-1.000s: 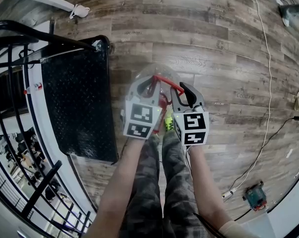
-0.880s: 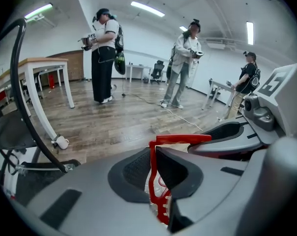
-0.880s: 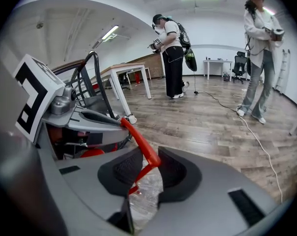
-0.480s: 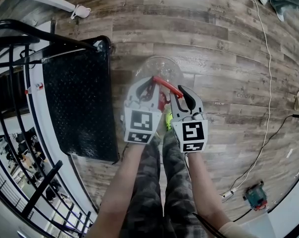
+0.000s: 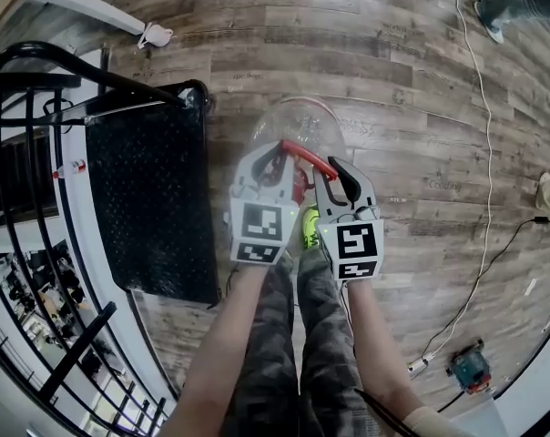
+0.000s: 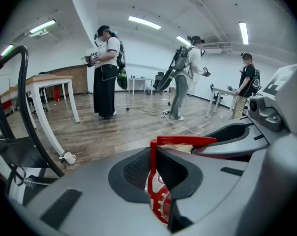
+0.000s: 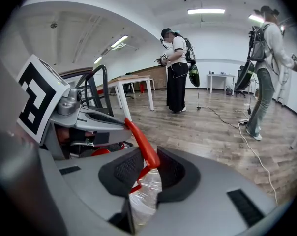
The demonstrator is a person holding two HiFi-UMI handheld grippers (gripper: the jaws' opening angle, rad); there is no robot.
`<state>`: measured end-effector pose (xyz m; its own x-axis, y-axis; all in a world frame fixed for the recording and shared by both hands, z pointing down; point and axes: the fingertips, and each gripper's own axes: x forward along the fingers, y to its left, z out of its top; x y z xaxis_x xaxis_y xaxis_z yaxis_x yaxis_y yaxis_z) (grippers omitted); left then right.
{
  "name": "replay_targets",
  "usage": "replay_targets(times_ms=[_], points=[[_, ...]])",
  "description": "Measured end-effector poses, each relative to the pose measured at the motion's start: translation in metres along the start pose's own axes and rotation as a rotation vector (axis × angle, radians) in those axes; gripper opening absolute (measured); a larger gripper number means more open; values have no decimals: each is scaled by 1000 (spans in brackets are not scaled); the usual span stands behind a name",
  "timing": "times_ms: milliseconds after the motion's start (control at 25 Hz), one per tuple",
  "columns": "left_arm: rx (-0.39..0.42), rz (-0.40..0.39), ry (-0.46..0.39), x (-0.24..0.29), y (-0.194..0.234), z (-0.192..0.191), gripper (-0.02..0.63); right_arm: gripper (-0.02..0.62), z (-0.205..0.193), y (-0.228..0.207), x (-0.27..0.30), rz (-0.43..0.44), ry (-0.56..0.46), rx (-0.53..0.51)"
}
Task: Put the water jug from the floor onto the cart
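1. Black checker-plate deck of the cart (image 5: 147, 198) lies well to the left of the left fingers. Its dark tubular frame (image 5: 38, 71) arches at the far-left edge.
2. Next comes the left gripper (image 5: 268, 162), pointing forward and down. In the left gripper view its fingers stand narrow, pinched on the upright end of the red handle (image 6: 153, 166). That handle rises between the pads and bends across toward the other gripper.
3. Just beyond and beneath both sets of fingertips is the water jug (image 5: 298, 121), clear plastic. It is over the wooden floor (image 5: 393, 62), beside the cart deck and not on it. The head view does not show whether it touches the boards.
4. Close on the right of the left fingers is the right gripper (image 5: 337, 178). Its jaws have just been closing and now clamp the other end of the red handle. In the right gripper view the red strip passes between the pads, with the jug's crinkled clear plastic directly below them.
5. Well to the right of the right fingers, a white cable (image 5: 487, 153) trails across the floor.
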<state>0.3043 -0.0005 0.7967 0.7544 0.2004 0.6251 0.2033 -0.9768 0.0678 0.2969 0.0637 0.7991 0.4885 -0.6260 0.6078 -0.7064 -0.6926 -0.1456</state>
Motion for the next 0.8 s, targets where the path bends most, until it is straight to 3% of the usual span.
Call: replay_targets(times_ms=[400,800], points=[[-3,38,-2,-42,-1,51,37,86,52,10,-35,49,-3,-7],[-87,113,1,-107,-2,74,37,86,91,46,-79,139,20,-99]])
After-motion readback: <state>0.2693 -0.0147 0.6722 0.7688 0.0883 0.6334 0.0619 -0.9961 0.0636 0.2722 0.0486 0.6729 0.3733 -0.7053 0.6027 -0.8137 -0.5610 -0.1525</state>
